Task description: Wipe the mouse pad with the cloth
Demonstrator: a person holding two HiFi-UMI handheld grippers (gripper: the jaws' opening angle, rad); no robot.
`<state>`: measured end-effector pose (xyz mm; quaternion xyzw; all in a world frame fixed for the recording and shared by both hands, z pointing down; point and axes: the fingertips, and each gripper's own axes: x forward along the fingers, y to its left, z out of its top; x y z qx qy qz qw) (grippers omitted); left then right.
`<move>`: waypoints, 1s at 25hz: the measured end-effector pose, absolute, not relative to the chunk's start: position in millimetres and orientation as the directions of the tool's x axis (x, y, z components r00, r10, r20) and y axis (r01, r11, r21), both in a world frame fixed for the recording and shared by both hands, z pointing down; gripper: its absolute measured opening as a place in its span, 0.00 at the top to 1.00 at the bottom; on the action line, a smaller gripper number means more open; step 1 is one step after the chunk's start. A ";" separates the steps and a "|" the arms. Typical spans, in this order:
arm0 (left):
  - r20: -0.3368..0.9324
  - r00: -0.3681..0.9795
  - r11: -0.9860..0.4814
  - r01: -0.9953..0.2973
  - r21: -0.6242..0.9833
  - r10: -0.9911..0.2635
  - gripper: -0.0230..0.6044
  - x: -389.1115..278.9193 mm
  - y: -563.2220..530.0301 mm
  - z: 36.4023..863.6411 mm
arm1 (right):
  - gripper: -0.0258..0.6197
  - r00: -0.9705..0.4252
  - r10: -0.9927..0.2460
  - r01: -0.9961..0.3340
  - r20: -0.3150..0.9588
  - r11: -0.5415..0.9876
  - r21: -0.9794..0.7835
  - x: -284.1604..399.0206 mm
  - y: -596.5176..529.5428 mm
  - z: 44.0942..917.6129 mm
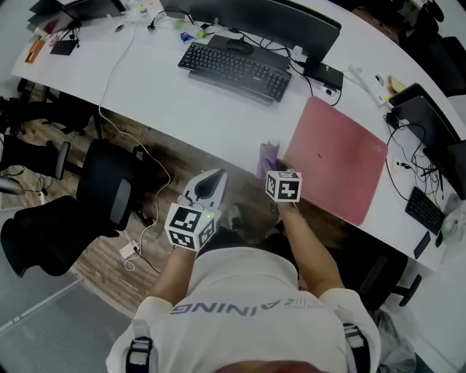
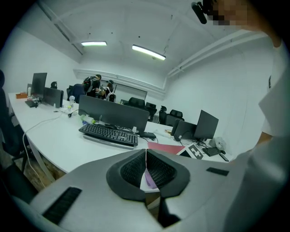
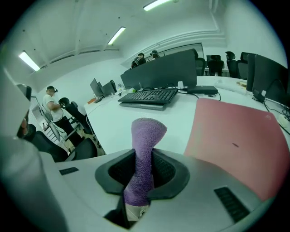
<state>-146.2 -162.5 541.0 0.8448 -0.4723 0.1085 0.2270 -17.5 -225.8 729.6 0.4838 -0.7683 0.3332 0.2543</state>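
A large pink mouse pad (image 1: 336, 159) lies on the white desk (image 1: 175, 98), right of the keyboard; it also fills the right side of the right gripper view (image 3: 235, 136). My right gripper (image 1: 271, 162) is shut on a purple cloth (image 3: 144, 158), which sticks up between its jaws. In the head view the cloth (image 1: 266, 159) hangs at the desk's near edge, just left of the pad. My left gripper (image 1: 210, 182) is held below the desk edge, over the floor, with its jaws shut on nothing (image 2: 146, 168).
A black keyboard (image 1: 234, 70) and monitor (image 1: 269, 20) stand at the desk's far side. Cables and a small black box (image 1: 324, 73) lie beyond the pad; a laptop (image 1: 422, 116) and second keyboard (image 1: 422, 211) sit at right. Black office chairs (image 1: 105, 189) stand on the floor at left.
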 end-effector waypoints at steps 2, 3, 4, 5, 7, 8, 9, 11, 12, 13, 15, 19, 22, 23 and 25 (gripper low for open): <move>0.400 0.531 -0.448 -0.847 0.287 -0.748 0.91 -156.3 -162.2 545.0 | 0.81 -0.381 -0.554 -0.921 0.740 0.297 -0.252 -24.0 -227.3 742.2; 0.400 0.532 -0.448 -0.846 0.290 -0.746 0.91 -159.2 -162.0 546.4 | 0.81 -0.368 -0.547 -0.926 0.752 0.287 -0.244 -24.2 -227.0 747.0; 0.400 0.535 -0.449 -0.844 0.293 -0.744 0.91 -160.5 -162.0 547.3 | 0.81 -0.355 -0.543 -0.931 0.761 0.277 -0.237 -22.6 -226.5 749.9; 0.399 0.537 -0.451 -0.843 0.295 -0.743 0.91 -160.4 -162.3 547.5 | 0.81 -0.345 -0.542 -0.935 0.766 0.269 -0.231 -19.7 -226.2 751.5; 0.395 0.541 -0.456 -0.840 0.294 -0.743 0.91 -157.2 -164.3 546.6 | 0.81 -0.336 -0.541 -0.939 0.771 0.259 -0.227 -12.3 -225.6 753.2; 0.393 0.542 -0.458 -0.839 0.293 -0.743 0.91 -154.2 -165.2 545.6 | 0.81 -0.333 -0.541 -0.940 0.773 0.257 -0.225 -7.7 -224.9 753.8; 0.392 0.543 -0.459 -0.839 0.292 -0.743 0.91 -150.3 -165.6 544.4 | 0.81 -0.331 -0.540 -0.940 0.773 0.256 -0.224 -2.4 -223.6 754.5; 0.390 0.546 -0.463 -0.837 0.291 -0.742 0.91 -140.9 -163.8 541.6 | 0.81 -0.334 -0.541 -0.940 0.772 0.251 -0.230 8.3 -219.7 757.5; 0.390 0.547 -0.466 -0.836 0.290 -0.741 0.91 -135.2 -161.7 540.0 | 0.81 -0.338 -0.541 -0.939 0.770 0.246 -0.239 13.7 -217.1 759.9; 0.389 0.549 -0.469 -0.835 0.288 -0.739 0.91 -128.6 -159.3 538.4 | 0.81 -0.341 -0.541 -0.939 0.769 0.241 -0.246 19.5 -214.5 761.4; 0.389 0.553 -0.477 -0.833 0.280 -0.736 0.91 -113.0 -154.7 534.7 | 0.81 -0.334 -0.544 -0.941 0.770 0.233 -0.244 34.7 -209.5 761.0; 0.383 0.560 -0.487 -0.829 0.276 -0.735 0.91 -79.8 -144.7 527.6 | 0.80 -0.316 -0.550 -0.948 0.773 0.213 -0.236 74.4 -195.3 760.5; 0.379 0.566 -0.499 -0.824 0.267 -0.732 0.91 -53.0 -136.2 522.7 | 0.81 -0.293 -0.554 -0.956 0.779 0.184 -0.229 111.7 -181.7 756.0; 0.376 0.569 -0.504 -0.822 0.265 -0.731 0.91 -43.5 -134.2 520.4 | 0.81 -0.287 -0.556 -0.958 0.780 0.176 -0.227 124.9 -177.3 755.3; 0.369 0.578 -0.516 -0.816 0.260 -0.728 0.91 -24.3 -130.9 515.5 | 0.81 -0.278 -0.559 -0.961 0.781 0.164 -0.225 150.2 -168.4 757.6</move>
